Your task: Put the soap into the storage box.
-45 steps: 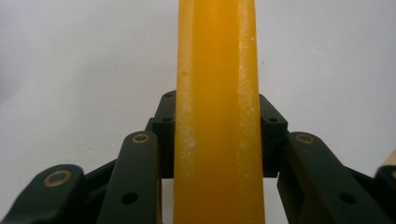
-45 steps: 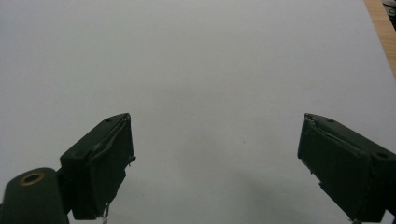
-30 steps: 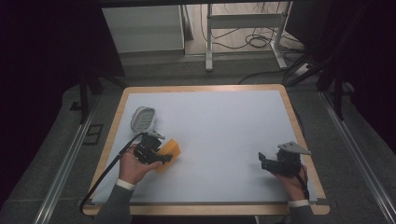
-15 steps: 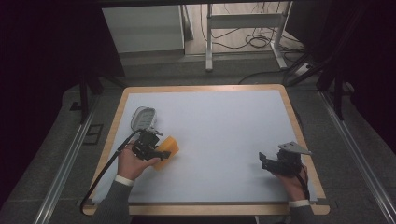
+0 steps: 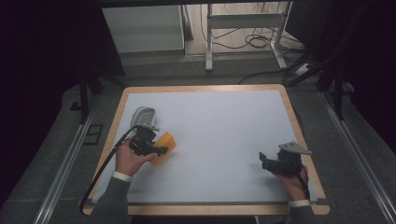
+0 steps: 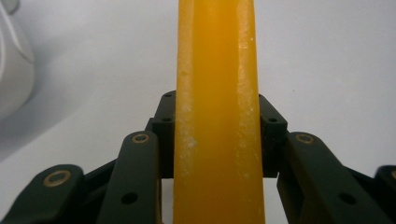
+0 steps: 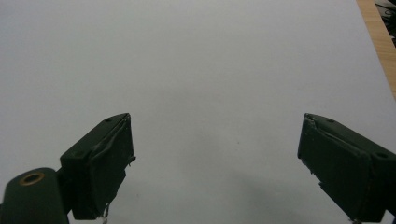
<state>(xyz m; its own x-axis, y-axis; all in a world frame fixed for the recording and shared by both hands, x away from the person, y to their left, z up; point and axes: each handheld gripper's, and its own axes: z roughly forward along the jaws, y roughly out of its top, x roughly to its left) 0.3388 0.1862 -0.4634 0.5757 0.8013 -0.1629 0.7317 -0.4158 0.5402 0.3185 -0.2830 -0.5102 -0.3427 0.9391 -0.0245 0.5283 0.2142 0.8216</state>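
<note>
Left gripper (image 5: pixel 158 150), lower left of the high view, has its jaws clamped on an orange slab (image 5: pixel 164 145), which juts out toward the right of the frame over the white mat (image 5: pixel 219 126). In the left gripper view the slab (image 6: pixel 217 112) runs straight up the middle of the frame, edge-on, both black jaws pressed against its sides, its surface scuffed with pale flecks. Whether the slab touches the mat or sits just above it, I cannot tell.

Just above that gripper in the high view lies a white oval thing (image 5: pixel 143 116), resting on the mat near the table's (image 5: pixel 205 88) left wooden edge; a curve of it (image 6: pixel 14 70) peeks in at the upper left of the left gripper view.

Over to the lower right of the high view: right gripper (image 5: pixel 265 161), held low near the mat, well apart from the slab. In the right gripper view its jaws stand wide open (image 7: pixel 215 163), nothing between them, bare mat ahead and a strip of wooden edge (image 7: pixel 376 42) at the upper right.
</note>
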